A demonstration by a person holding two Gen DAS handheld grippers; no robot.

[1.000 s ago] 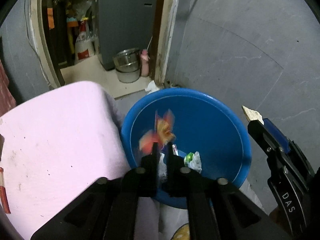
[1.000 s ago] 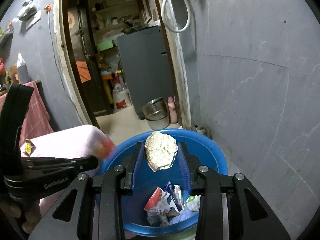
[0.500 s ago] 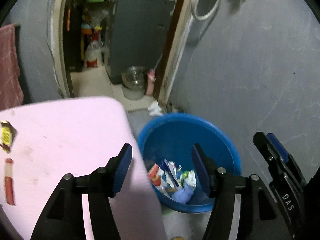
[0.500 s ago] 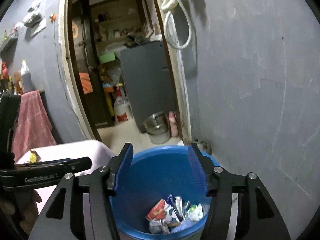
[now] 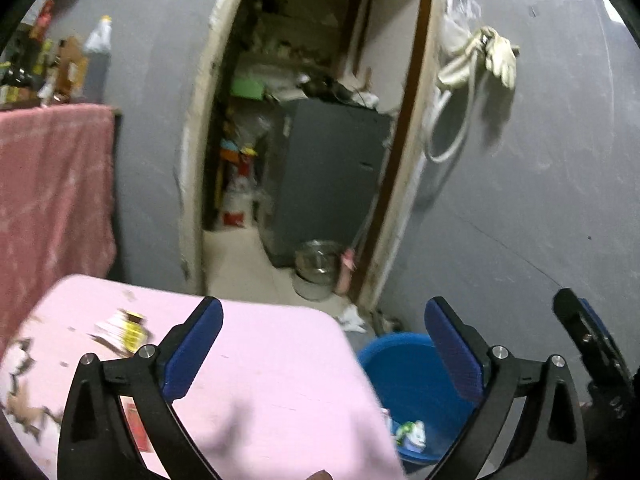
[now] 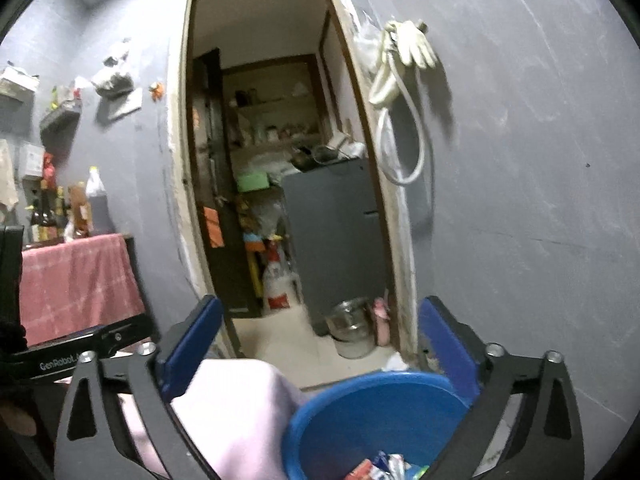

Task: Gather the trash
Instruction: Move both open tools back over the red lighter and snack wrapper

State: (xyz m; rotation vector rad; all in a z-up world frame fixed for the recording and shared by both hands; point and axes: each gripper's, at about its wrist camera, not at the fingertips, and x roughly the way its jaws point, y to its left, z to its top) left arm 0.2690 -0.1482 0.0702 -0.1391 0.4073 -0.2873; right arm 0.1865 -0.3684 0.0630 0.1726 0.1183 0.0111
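A blue bin point(image 5: 404, 384) stands on the floor right of the pink table point(image 5: 260, 380), with wrappers point(image 5: 410, 432) in its bottom. It also shows in the right wrist view point(image 6: 360, 420) with trash point(image 6: 384, 466) inside. On the table lie a yellow-black wrapper point(image 5: 124, 330), a red wrapper point(image 5: 138, 426) and brown scraps point(image 5: 20, 392). My left gripper point(image 5: 324, 344) is open and empty above the table's right edge. My right gripper point(image 6: 316, 344) is open and empty above the bin and table corner point(image 6: 228, 408).
A grey wall point(image 5: 540, 200) rises right behind the bin. An open doorway point(image 5: 304, 160) leads to a room with a grey cabinet point(image 5: 332, 176) and a steel pot point(image 5: 316, 266). A red cloth point(image 5: 52, 192) hangs at the left. A hose and gloves point(image 6: 400, 80) hang on the wall.
Both grippers opened and let go: the orange wrapper and the pale lump dropped into the bin. Both grippers then rose and tilted up, the left swinging back over the table.
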